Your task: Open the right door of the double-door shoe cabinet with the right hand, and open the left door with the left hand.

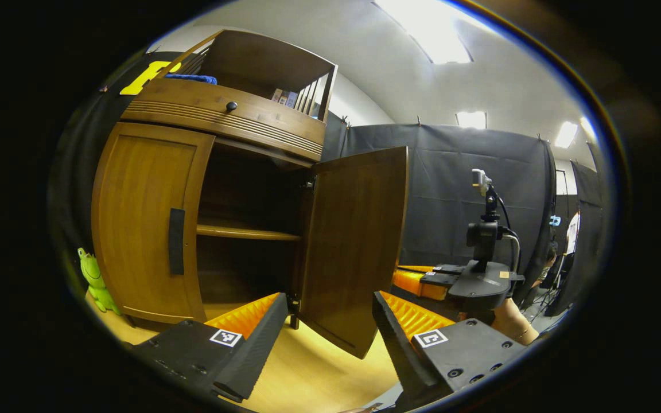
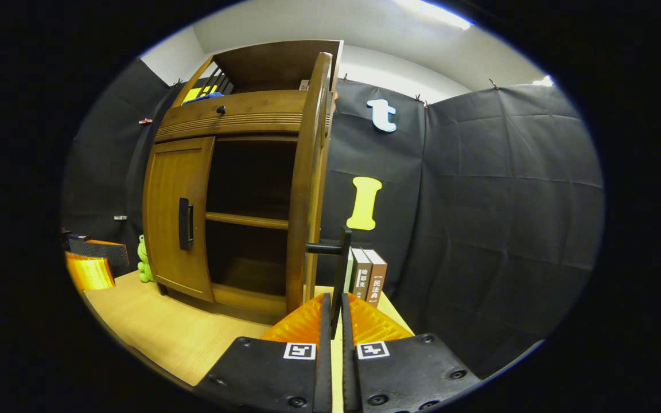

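My right gripper (image 2: 335, 321) jaws pinch the right door's handle (image 2: 341, 269); right door (image 1: 353, 246) swung wide. Left gripper (image 1: 330, 332) jaws gape, empty. Left door (image 1: 147, 218) closed; approach its handle (image 1: 176, 241) squarely, grip mid-bar.

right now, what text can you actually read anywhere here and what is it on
"民法典": spine of the right brown book.
Left brown book, spine: blurred, unreadable.
Top-shelf books: too small to read.
Square tags: patterns, no words.
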`<state>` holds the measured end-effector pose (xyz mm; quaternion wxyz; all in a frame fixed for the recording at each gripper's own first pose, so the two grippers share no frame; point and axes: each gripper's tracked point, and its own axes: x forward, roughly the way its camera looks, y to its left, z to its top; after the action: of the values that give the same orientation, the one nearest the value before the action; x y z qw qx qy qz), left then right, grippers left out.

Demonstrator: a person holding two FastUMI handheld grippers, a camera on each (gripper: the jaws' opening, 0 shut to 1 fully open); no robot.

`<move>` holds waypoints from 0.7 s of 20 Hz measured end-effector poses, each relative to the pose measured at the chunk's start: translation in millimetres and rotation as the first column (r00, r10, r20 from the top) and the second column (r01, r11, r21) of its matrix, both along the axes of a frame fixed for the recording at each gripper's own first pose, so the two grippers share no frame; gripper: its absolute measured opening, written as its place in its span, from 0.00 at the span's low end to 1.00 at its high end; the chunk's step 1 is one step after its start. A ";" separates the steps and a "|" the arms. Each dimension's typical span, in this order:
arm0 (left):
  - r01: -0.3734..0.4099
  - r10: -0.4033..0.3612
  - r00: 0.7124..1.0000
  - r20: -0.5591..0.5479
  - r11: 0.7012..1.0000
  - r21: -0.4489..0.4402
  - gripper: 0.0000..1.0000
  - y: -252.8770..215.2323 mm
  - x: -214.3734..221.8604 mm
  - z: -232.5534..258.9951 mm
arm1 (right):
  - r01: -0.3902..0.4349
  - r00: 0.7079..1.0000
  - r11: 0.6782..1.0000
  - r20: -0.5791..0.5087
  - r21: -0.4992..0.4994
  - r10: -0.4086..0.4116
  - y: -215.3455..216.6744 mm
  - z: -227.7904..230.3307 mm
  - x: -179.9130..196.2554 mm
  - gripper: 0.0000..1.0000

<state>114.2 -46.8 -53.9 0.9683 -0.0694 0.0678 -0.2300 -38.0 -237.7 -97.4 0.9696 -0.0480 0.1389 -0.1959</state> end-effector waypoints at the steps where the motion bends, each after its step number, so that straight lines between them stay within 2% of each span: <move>1: -0.004 0.004 1.000 -0.002 1.000 0.002 0.93 1.1 0.9 -0.5 | 0.013 1.000 1.000 0.000 -0.012 -0.013 -4.6 1.5 -4.4 0.05; 2: -0.007 0.007 1.000 -0.005 1.000 0.001 0.93 1.4 2.4 -2.1 | 0.027 1.000 0.999 0.001 -0.026 -0.027 -9.3 2.8 -8.9 0.08; 4: -0.016 0.016 1.000 -0.002 1.000 0.004 0.90 4.8 5.4 -2.9 | 0.043 0.999 0.998 0.003 -0.045 -0.043 -12.2 8.7 -17.3 0.08; 7: -0.044 0.044 0.999 0.020 0.999 0.021 0.93 15.7 14.2 -2.8 | -0.007 1.000 1.000 0.029 -0.013 0.007 10.0 20.6 -24.9 0.10; 8: -0.062 0.061 0.998 0.027 0.998 0.029 0.93 22.2 20.7 -4.2 | -0.030 0.999 1.000 0.043 -0.007 0.030 19.0 24.0 -23.8 0.24; 9: -0.087 0.086 0.996 0.034 0.996 0.037 0.93 30.7 27.8 -4.5 | -0.050 0.997 0.999 0.059 -0.004 0.050 29.5 28.5 -24.1 0.29; 13: -0.212 0.209 0.976 0.056 0.975 0.064 0.93 75.4 67.9 -10.5 | -0.115 0.980 0.993 0.161 -0.017 0.117 60.1 50.3 -18.4 0.96; 14: -0.260 0.255 0.964 0.073 0.963 0.075 0.93 90.0 79.4 -12.1 | -0.134 0.973 0.990 0.185 -0.034 0.138 65.4 56.9 -17.2 0.99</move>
<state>193.5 43.2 -66.0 0.9937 -0.0295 0.0376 -0.1012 -55.2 -172.2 -40.5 0.9888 -0.0491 0.0416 -0.1343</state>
